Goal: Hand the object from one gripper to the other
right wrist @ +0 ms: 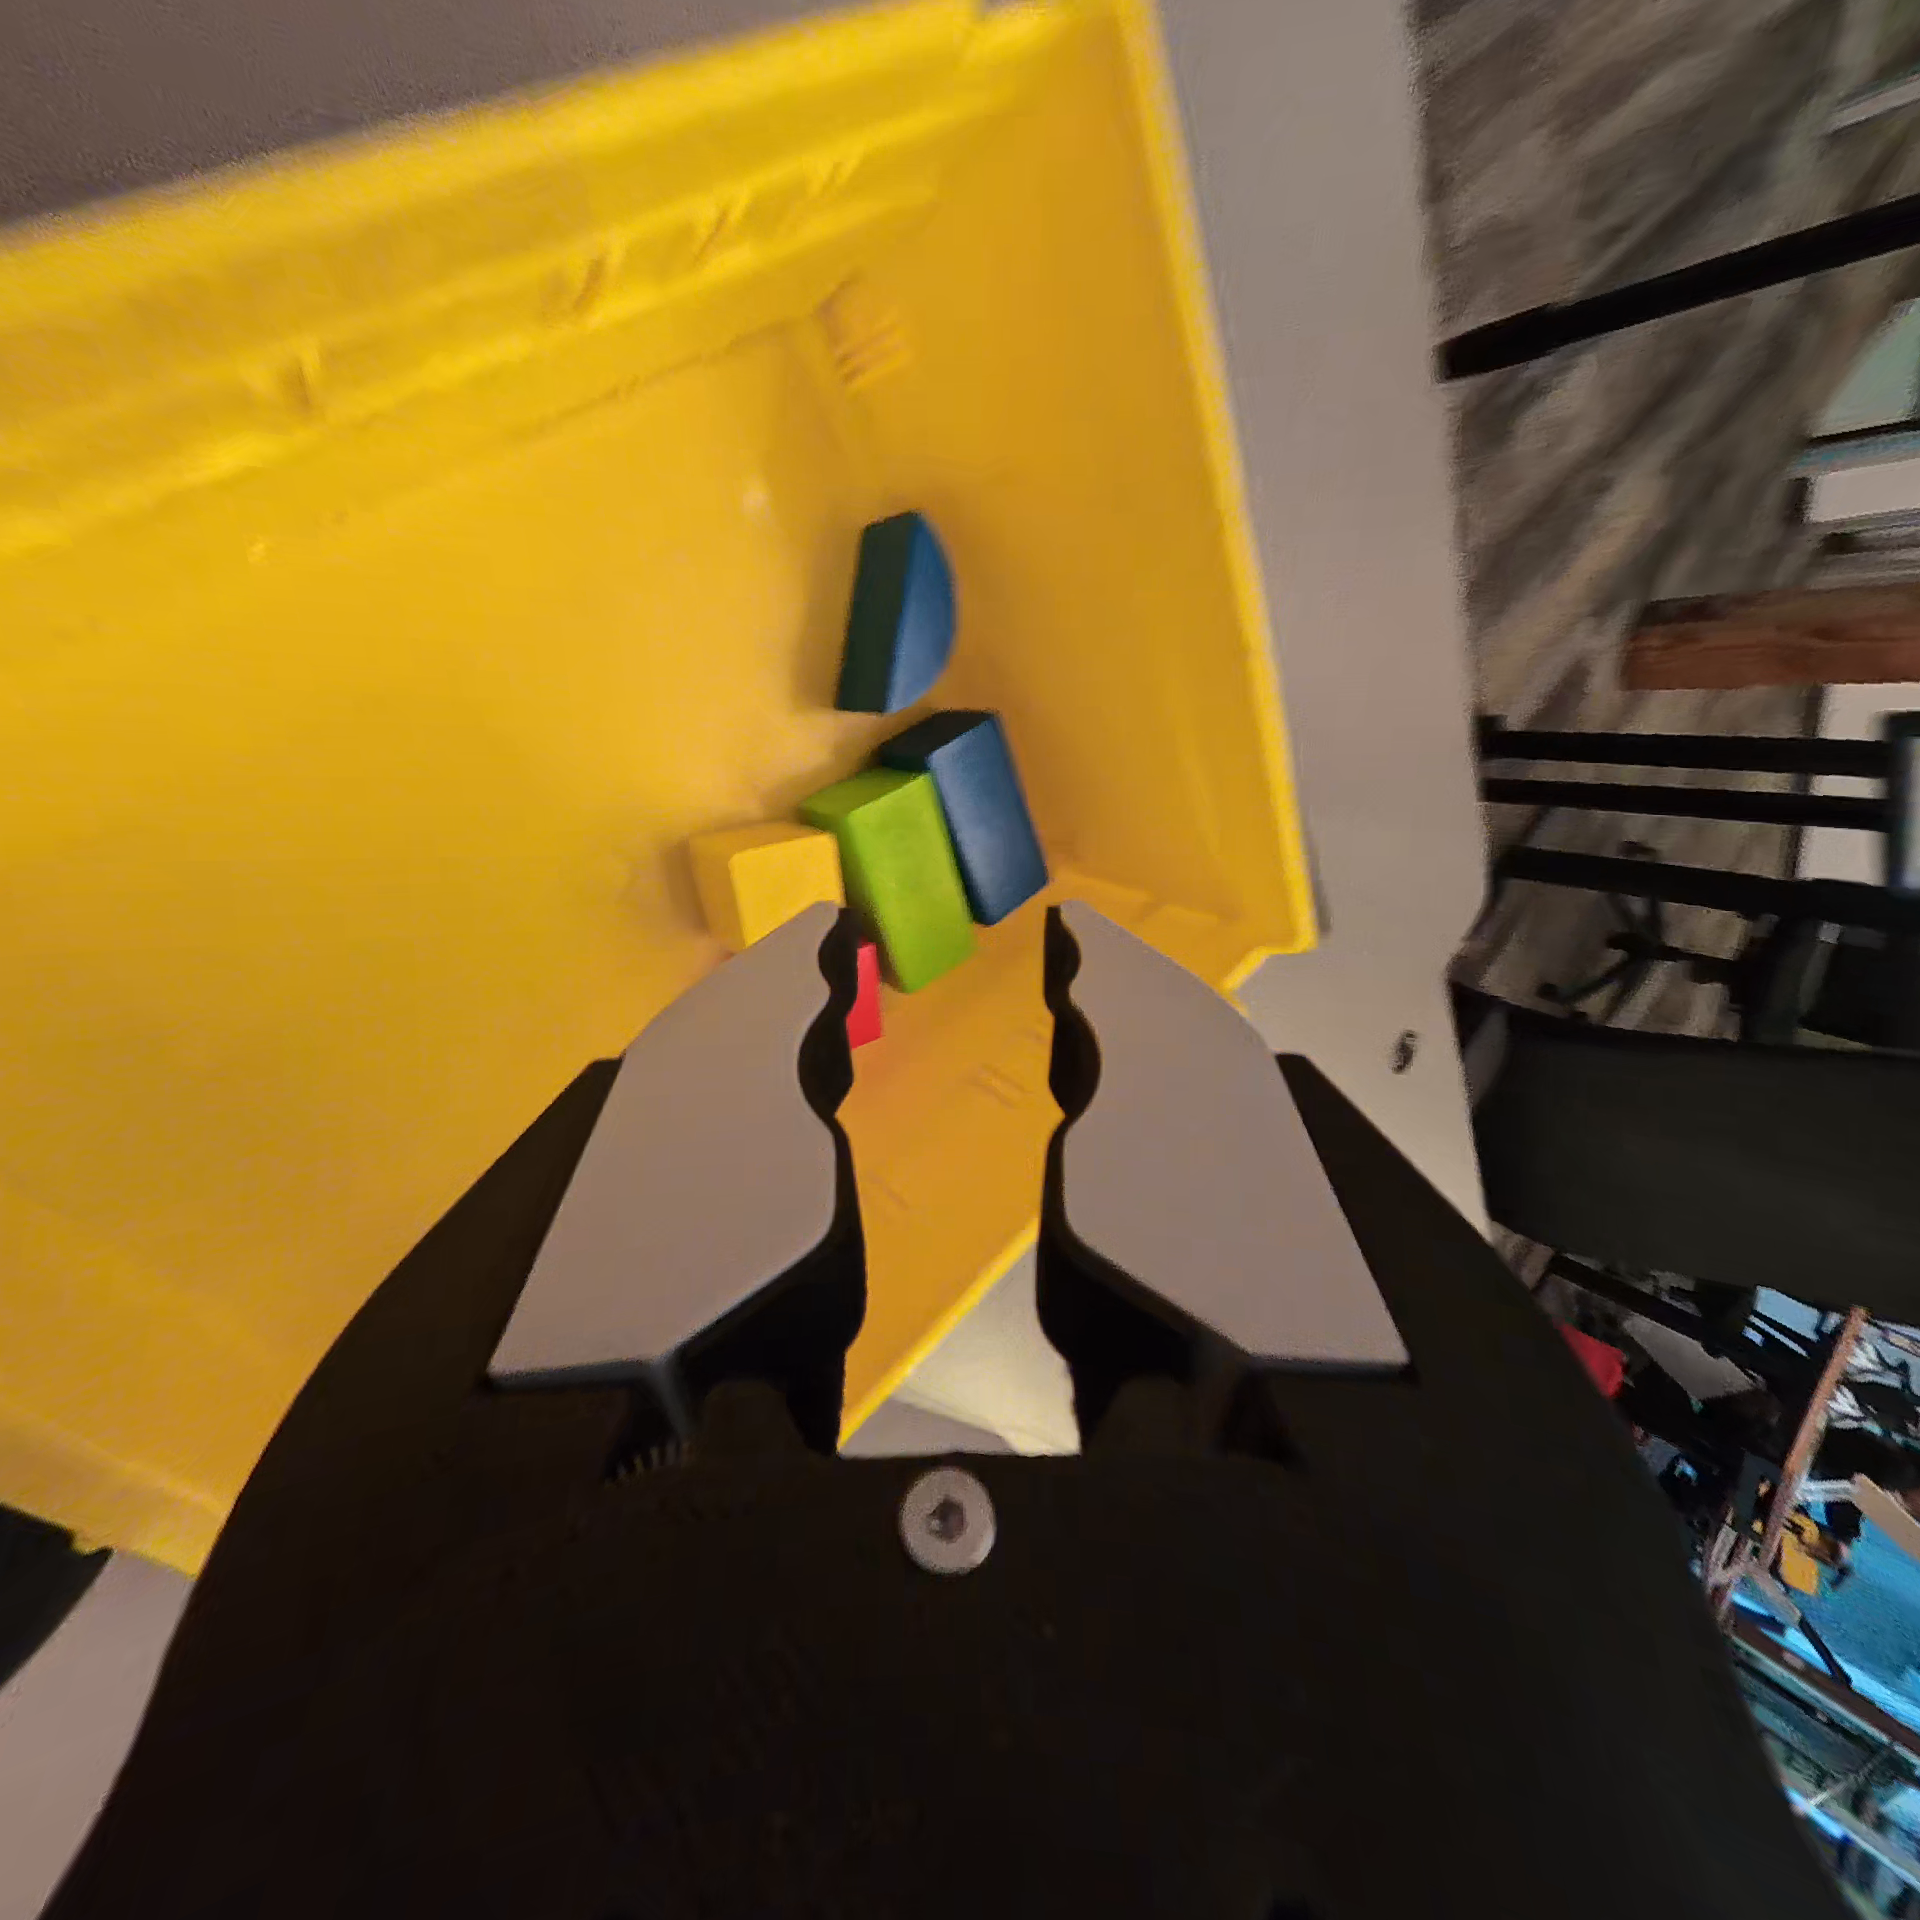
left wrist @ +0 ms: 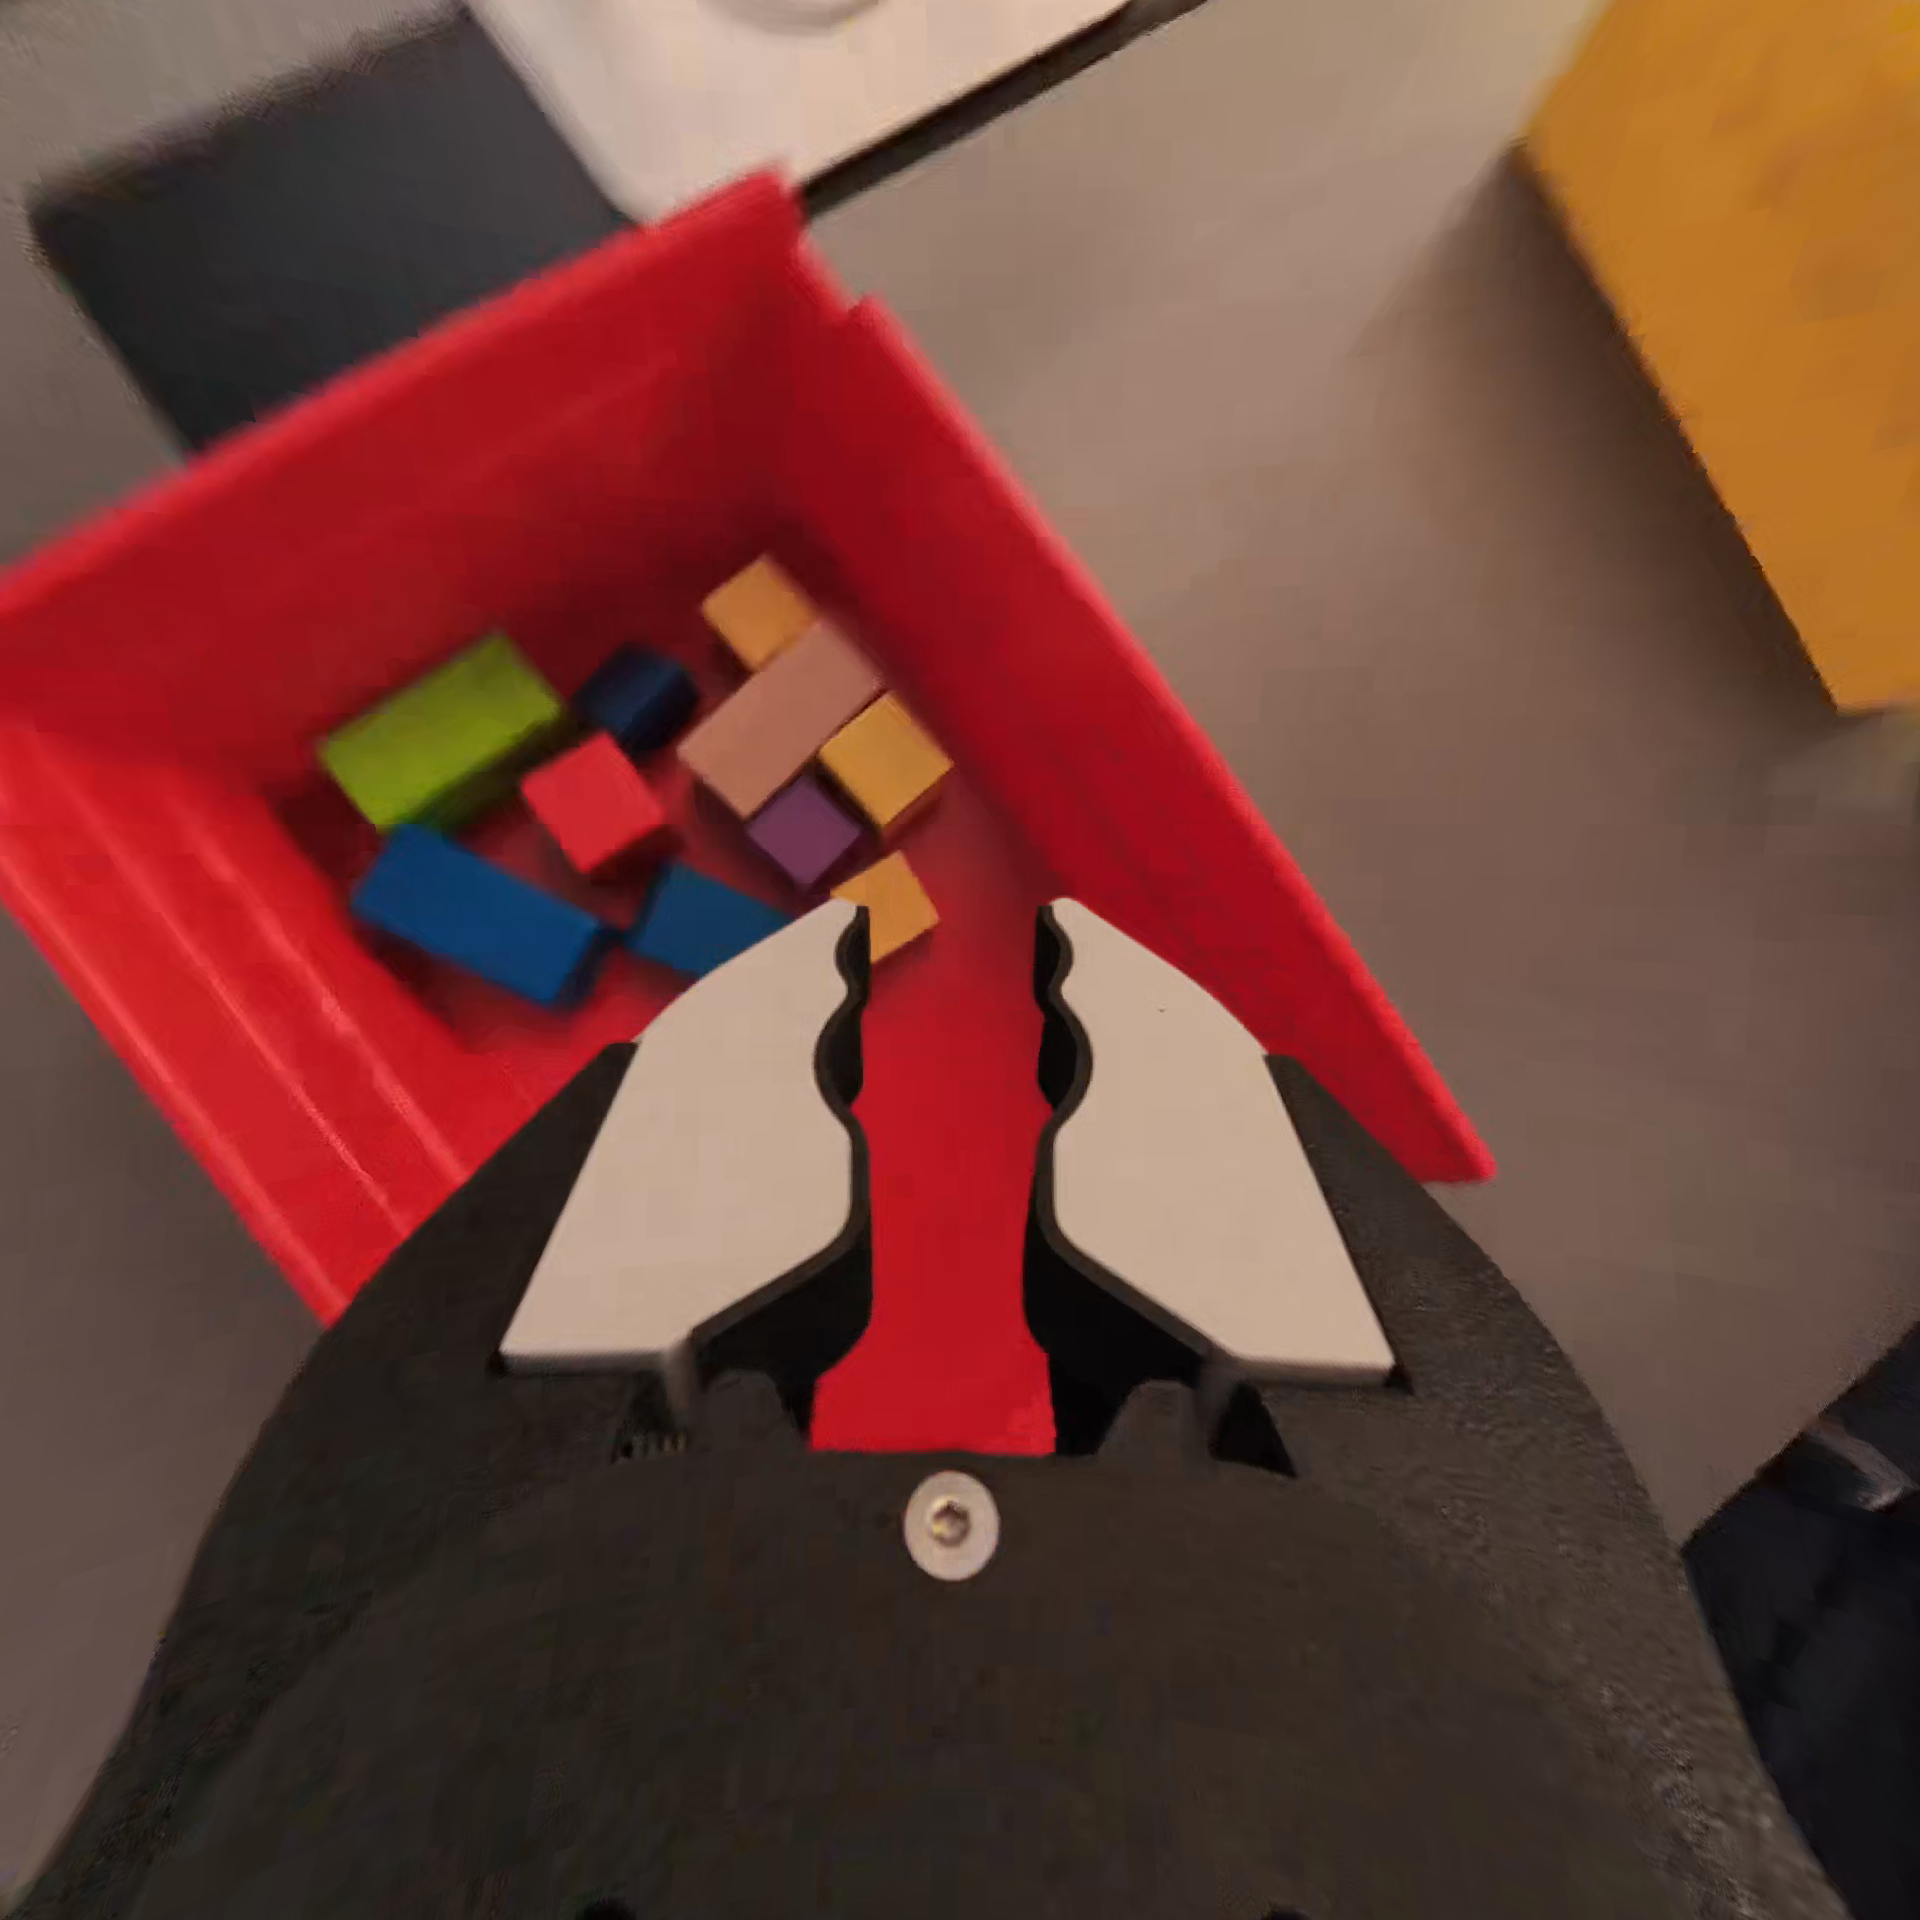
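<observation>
Blocks (left wrist: 623,790) in red bin (left wrist: 582,488) & yellow bin (right wrist: 416,623); both claws apart, empty.

We find no readable text, labels, brands, numbers or signs in either view. The red bin (left wrist: 644,499) and its blocks are plain in the left wrist view. The yellow bin (right wrist: 416,623) in the right wrist view has only moulded ribs, no lettering we can make out. The background clutter at the right edge is too blurred to read.
</observation>
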Demonstrator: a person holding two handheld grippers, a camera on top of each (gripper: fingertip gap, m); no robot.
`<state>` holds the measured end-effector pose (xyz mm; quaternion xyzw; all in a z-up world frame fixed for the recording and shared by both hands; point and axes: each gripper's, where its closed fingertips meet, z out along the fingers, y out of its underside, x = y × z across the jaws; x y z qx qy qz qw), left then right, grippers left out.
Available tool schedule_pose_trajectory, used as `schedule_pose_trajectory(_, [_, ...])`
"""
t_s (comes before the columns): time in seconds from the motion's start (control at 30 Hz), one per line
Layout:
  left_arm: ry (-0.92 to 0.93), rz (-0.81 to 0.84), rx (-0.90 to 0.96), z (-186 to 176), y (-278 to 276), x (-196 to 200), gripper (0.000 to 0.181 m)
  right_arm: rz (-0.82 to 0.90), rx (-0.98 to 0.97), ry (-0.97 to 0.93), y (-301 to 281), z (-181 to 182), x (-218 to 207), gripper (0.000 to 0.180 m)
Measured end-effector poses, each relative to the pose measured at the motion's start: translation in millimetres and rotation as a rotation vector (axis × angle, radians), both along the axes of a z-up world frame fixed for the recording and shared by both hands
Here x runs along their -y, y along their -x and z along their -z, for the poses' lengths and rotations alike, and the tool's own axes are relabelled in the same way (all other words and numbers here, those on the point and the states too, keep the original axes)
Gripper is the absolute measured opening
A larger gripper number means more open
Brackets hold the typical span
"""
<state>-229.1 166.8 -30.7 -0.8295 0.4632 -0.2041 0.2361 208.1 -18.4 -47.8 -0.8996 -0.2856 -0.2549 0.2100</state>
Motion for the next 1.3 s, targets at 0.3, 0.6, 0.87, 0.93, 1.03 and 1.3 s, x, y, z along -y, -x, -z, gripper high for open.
schedule_pose_trajectory(0.3, [0.214,-0.163,-0.196,73,-2,-13,0.041,-0.048,0.056,-0.596,64,-137,-22,0.042])
schedule_pose_trajectory(0.6, [0.22,-0.184,-0.317,102,-4,-15,0.044,-0.017,0.008,-0.85,135,-179,-33,0.047])
schedule_pose_trajectory(0.87, [0.266,-0.197,-0.359,118,-6,-13,0.032,0.051,0.106,-0.919,169,-173,-46,0.039])
schedule_pose_trajectory(0.93, [0.275,-0.201,-0.353,118,-6,-13,0.032,0.05,0.097,-0.901,171,-168,-48,0.038])
schedule_pose_trajectory(1.03, [0.283,-0.204,-0.364,118,-2,-13,0.031,0.063,0.103,-0.878,168,-163,-50,0.038])
schedule_pose_trajectory(1.3, [0.265,-0.212,-0.28,77,11,-10,0.03,0.066,0.095,-0.833,167,-152,-55,0.038])
